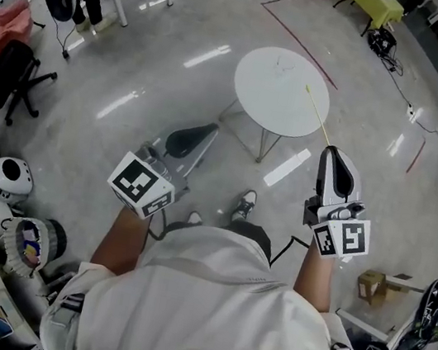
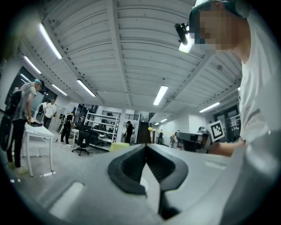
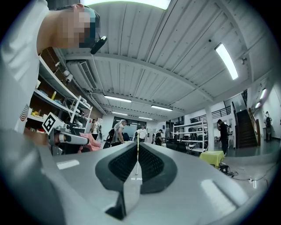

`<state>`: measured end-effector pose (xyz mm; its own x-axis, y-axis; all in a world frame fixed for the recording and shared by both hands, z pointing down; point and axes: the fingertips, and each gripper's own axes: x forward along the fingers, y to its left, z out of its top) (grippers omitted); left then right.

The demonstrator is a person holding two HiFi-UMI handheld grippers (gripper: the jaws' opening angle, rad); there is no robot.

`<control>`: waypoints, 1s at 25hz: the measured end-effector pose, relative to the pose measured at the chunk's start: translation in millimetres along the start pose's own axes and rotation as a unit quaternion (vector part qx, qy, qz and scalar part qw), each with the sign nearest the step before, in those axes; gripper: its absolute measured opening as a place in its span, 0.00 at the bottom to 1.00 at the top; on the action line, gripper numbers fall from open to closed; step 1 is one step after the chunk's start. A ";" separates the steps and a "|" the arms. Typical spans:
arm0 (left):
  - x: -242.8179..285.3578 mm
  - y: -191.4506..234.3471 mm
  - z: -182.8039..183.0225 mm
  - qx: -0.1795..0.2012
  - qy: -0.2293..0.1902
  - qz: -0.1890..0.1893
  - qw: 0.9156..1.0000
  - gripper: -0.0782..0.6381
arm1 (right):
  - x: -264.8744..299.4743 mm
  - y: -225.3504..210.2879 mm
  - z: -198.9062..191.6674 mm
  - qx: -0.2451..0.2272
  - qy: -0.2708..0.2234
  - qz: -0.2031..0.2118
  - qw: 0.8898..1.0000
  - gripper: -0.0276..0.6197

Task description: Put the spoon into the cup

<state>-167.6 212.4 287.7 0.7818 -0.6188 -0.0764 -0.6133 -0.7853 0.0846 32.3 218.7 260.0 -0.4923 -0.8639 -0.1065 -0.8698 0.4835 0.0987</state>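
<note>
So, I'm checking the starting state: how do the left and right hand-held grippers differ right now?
The left hand-held gripper is shut on nothing; the right hand-held gripper is shut on the thin yellow spoon. In the head view the left one angles inward, while the right one points straight ahead at the white round table. Both are closed and held over the floor.

White short-sleeved shirt (image 1: 206, 293), dark shoes (image 1: 244, 205) with white soles. Left tongs (image 1: 201, 133) and right tongs (image 1: 333, 155) are pale grey with black pads, with a black-and-white marker cube (image 1: 141, 186) behind each.
</note>
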 end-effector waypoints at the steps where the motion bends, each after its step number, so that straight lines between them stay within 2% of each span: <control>1: 2.9 2.7 -1.6 0.000 0.001 0.000 1.000 0.11 | 3.5 -2.5 -2.1 0.000 0.000 0.001 1.000 0.06; 6: 23.4 21.9 2.4 0.008 0.000 0.006 1.000 0.11 | 30.6 -22.3 -4.2 0.005 -0.010 0.007 1.000 0.06; 13: 78.3 48.4 5.5 0.022 0.002 0.019 1.000 0.11 | 66.8 -75.1 -9.7 0.009 -0.023 0.019 1.000 0.06; 18: 133.8 58.7 8.6 0.034 0.009 0.016 0.999 0.11 | 93.2 -127.3 -13.9 0.019 -0.027 0.025 0.999 0.06; 25: 205.4 79.8 16.9 0.042 0.012 0.047 0.998 0.11 | 124.6 -201.0 -21.3 0.028 -0.029 0.047 0.998 0.06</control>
<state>-57.9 22.3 262.0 0.7224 -0.6897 -0.0491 -0.6903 -0.7235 0.0065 146.5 10.9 248.0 -0.5722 -0.8051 -0.1561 -0.8189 0.5712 0.0559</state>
